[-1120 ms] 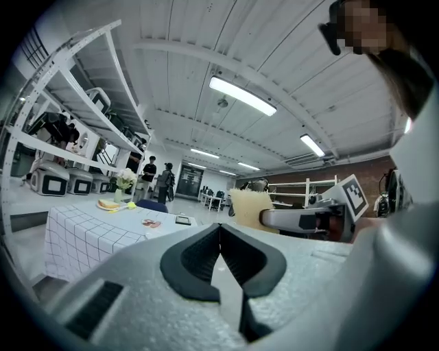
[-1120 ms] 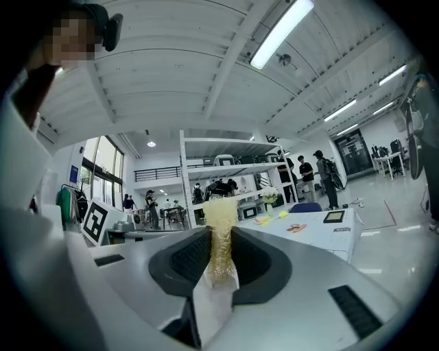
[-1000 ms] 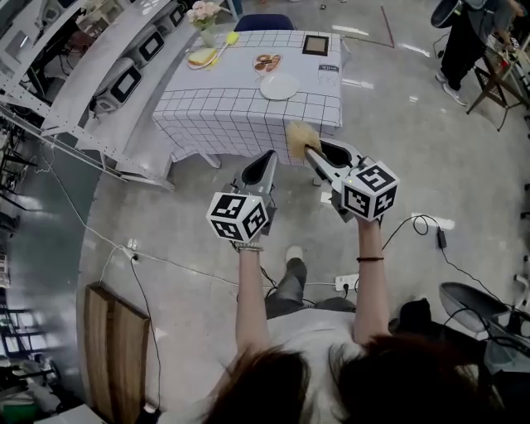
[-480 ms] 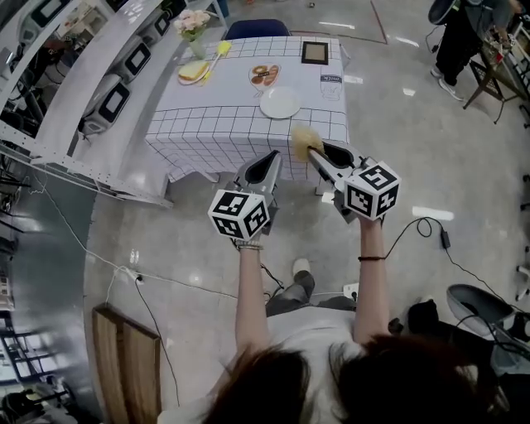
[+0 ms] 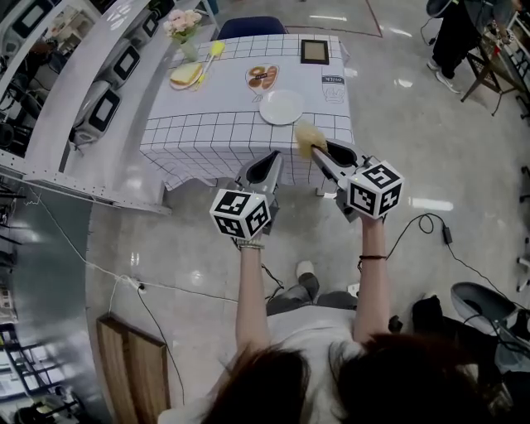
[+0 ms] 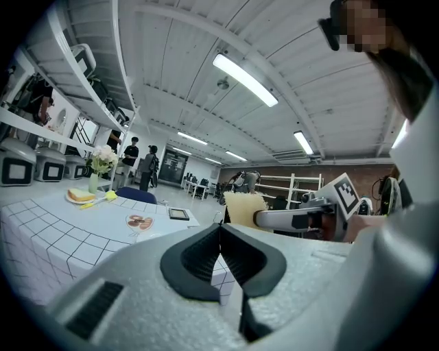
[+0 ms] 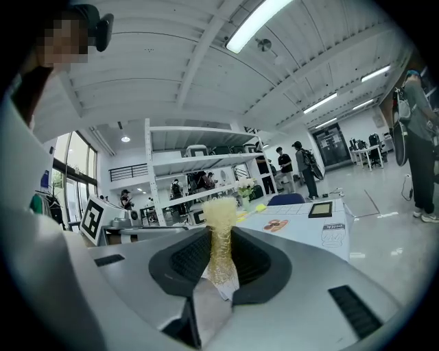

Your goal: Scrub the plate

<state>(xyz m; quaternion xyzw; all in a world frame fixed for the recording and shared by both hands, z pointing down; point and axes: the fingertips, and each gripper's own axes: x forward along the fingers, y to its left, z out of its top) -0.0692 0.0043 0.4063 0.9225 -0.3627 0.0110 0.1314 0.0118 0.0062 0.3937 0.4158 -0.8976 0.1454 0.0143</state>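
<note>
A white plate point(image 5: 281, 107) lies near the front edge of the table with a checked cloth point(image 5: 207, 128). My right gripper point(image 5: 320, 151) is shut on a yellow scrub sponge point(image 5: 307, 136), held in the air just short of the table's front right corner. The right gripper view shows the sponge point(image 7: 220, 236) pinched upright between the jaws of the right gripper point(image 7: 221, 255). To its left, level with it, my left gripper point(image 5: 268, 162) is shut and holds nothing; its jaws meet in the left gripper view point(image 6: 219, 232). Both grippers are off the table, apart from the plate.
On the table are a sandwich on a dish point(image 5: 185, 74), a flower vase point(image 5: 184, 25), a picture frame point(image 5: 315, 51) and a food picture point(image 5: 262, 79). A blue chair point(image 5: 248, 26) stands behind. Shelving with appliances point(image 5: 91, 74) runs on the left. Cables point(image 5: 431, 232) lie on the floor. A person point(image 5: 454, 33) stands far right.
The table has come nearer and lower in the head view as I walk toward it. Both grippers keep the same pose, with the sponge still held.
</note>
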